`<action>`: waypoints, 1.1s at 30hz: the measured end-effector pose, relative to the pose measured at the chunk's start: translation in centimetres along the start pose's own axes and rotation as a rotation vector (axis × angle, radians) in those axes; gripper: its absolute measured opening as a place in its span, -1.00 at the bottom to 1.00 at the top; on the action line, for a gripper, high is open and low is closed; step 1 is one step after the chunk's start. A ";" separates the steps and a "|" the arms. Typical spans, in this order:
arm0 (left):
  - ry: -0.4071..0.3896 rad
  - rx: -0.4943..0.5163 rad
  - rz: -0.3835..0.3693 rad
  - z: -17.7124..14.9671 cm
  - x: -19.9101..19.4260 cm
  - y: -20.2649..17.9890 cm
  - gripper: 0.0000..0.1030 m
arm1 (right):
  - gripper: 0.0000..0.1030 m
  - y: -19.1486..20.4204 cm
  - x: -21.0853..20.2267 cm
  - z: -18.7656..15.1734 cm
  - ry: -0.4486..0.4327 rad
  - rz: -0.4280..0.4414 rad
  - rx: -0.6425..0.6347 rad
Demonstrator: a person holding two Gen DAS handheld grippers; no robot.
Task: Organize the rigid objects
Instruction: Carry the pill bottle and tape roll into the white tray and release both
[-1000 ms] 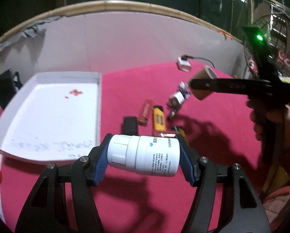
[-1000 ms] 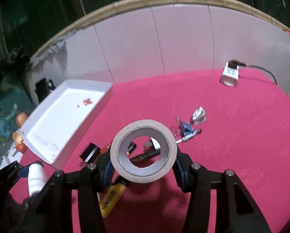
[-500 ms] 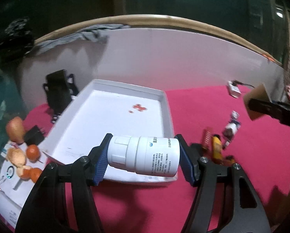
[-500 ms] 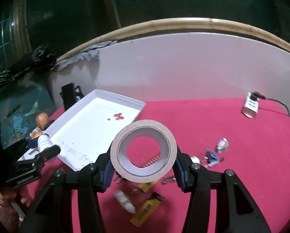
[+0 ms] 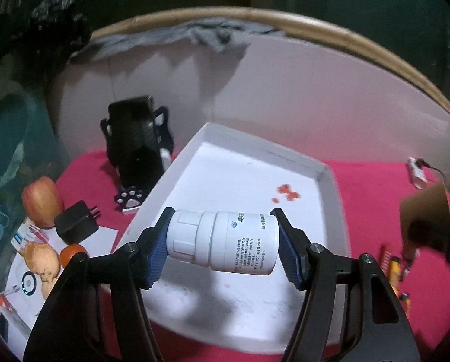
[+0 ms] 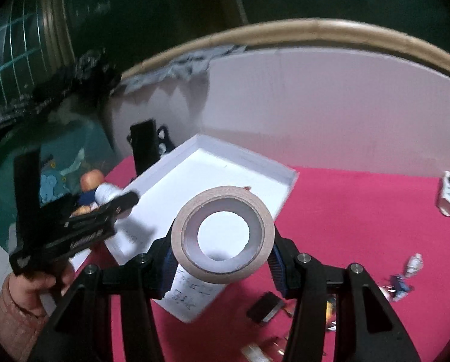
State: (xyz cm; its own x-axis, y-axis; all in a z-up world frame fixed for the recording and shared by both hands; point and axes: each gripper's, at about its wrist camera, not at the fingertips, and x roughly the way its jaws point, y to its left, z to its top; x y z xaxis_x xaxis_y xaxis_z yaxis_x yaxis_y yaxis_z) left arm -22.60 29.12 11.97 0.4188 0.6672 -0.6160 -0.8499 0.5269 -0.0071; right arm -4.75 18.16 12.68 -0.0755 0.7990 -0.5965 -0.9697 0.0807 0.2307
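My left gripper is shut on a white pill bottle, held sideways above the near part of the white tray. My right gripper is shut on a roll of beige tape, held upright above the tray's near right corner. The left gripper with the bottle shows at the left of the right wrist view. The tape roll shows at the right edge of the left wrist view.
A black phone stand, a black charger and fruit lie left of the tray. Small items lie on the red cloth to the right: a yellow lighter, a black block, a white adapter.
Both grippers have swung left from the clutter on the red cloth to over the white tray, each keeping its object. The tray now fills the middle of both views.
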 end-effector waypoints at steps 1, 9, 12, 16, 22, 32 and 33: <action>0.010 -0.001 0.009 0.0 0.7 0.2 0.24 | 0.00 0.5 1.0 -0.1 0.016 -0.002 -0.011; 0.049 -0.035 0.023 -0.8 4.1 1.1 0.24 | 0.00 2.6 7.0 -1.1 0.111 -0.015 -0.053; 0.051 -0.039 0.029 -1.0 4.5 1.2 0.24 | 0.00 3.4 8.5 -2.1 0.154 0.008 -0.070; 0.051 -0.042 0.021 -1.3 4.6 1.0 0.24 | 0.00 4.0 10.2 -3.7 0.232 -0.019 -0.111; 0.051 -0.047 0.013 -1.7 4.2 0.4 0.24 | 0.00 2.4 9.6 -4.9 0.292 -0.138 -0.184; 0.073 -0.073 -0.001 -1.0 4.9 -1.1 0.24 | 0.00 -1.9 5.4 -2.2 0.197 -0.103 -0.096; 0.077 -0.074 -0.005 -0.8 5.1 -1.3 0.24 | 0.00 -1.3 5.4 -1.7 0.186 -0.096 -0.102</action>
State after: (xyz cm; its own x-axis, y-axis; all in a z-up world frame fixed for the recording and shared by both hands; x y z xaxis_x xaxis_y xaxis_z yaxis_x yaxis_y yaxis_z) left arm -19.55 31.43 8.21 0.3997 0.6211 -0.6742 -0.8703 0.4880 -0.0664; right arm -4.30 21.37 7.85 -0.0145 0.6660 -0.7458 -0.9922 0.0826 0.0931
